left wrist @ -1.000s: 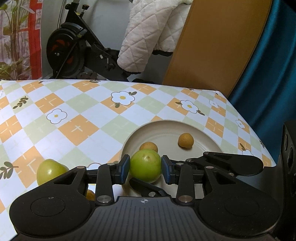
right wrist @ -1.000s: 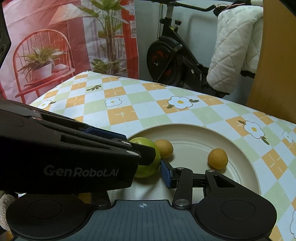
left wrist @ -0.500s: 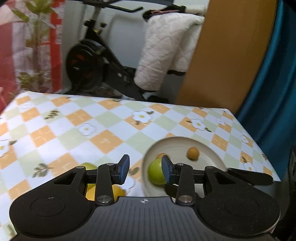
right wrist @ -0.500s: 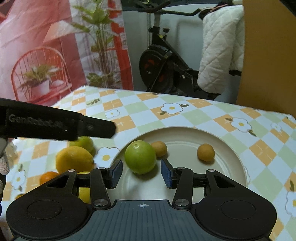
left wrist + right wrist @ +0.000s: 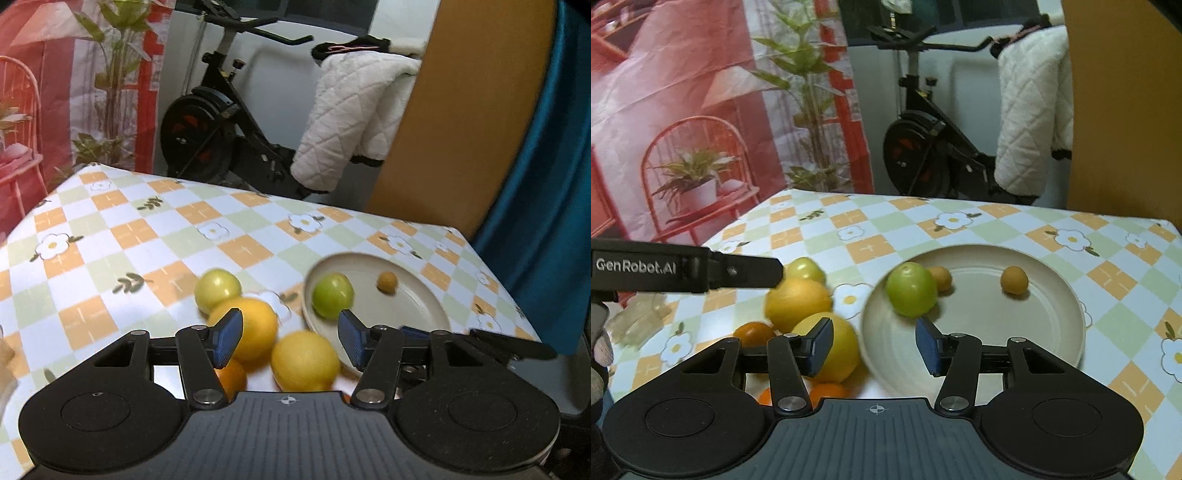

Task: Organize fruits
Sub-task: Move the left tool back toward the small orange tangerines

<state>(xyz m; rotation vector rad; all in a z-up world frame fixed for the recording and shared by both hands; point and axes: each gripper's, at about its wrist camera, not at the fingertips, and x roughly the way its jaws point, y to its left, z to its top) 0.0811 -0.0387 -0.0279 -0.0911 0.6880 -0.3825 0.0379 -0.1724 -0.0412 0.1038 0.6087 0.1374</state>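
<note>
The desk (image 5: pixel 886 236) wears a checked cloth with flowers. On it sits a cream plate (image 5: pixel 1052 325) holding a smooth round green fruit (image 5: pixel 911 290) at its left edge and two small orange fruits (image 5: pixel 1014 280). Beside the plate lie yellow citrus (image 5: pixel 798 302) and another green fruit (image 5: pixel 217 290). The left tongs (image 5: pixel 290 338) have just been opening and stand spread, empty; the right tongs (image 5: pixel 874 347) are spread too, gripping nothing.

A glossy patterned tablecloth (image 5: pixel 871 247) carries a smooth matt plate (image 5: pixel 1052 325), behind it a quilted white cloth (image 5: pixel 1030 122).
</note>
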